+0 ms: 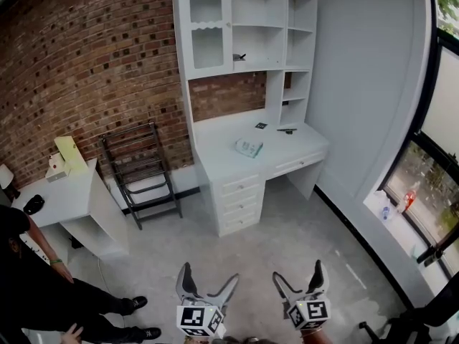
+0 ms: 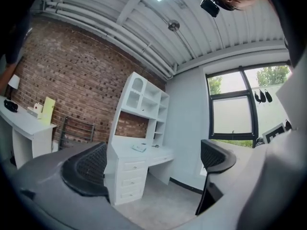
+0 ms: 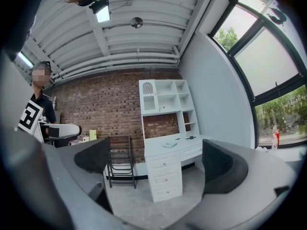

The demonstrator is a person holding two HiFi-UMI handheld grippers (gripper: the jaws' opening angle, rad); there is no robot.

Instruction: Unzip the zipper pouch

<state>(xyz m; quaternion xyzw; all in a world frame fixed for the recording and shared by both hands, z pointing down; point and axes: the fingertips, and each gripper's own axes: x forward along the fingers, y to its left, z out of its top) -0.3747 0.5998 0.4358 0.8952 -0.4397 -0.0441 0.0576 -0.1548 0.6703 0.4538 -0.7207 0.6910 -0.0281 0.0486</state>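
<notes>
status: task not under way; pouch untouched, both tools well short of it.
left gripper [image 1: 209, 274]: jaws spread wide, nothing between the pads; pointed level toward the far desk.
right gripper [image 1: 298, 271]: jaws likewise spread wide and empty; held beside the left one, pointed the same way.
zipper pouch [image 1: 249, 147]: small pale item lying flat on the top of the white desk [image 1: 215, 138], toward its middle, above the drawer stack.
key relation: pouch lay far ahead of both tools, across open floor and roughly between their two lines of aim; in my judgement neither hand was clearly nearer.
long axis: pouch too small to settle its long axis; zipper and pull not made out in any view.
next move, judged: both tools would need carrying to the desk before one could pin the pouch and the other take the pull.
head view only: showed both tools together, the desk top from above, and a dark pen-like item [image 1: 287, 130] to the far right of the pouch, apart from it.
left gripper view only: showed the side table [image 2: 24, 123] at far left with an upright yellow-green card [image 2: 48, 110], and the window at right.
right gripper view only: showed a person [image 3: 41, 99] standing at left, and the folding rack [image 3: 121, 163] against the brick wall, left of the desk.
risk, judged: pouch could slide on the smooth top if pulled unpinned.
</notes>
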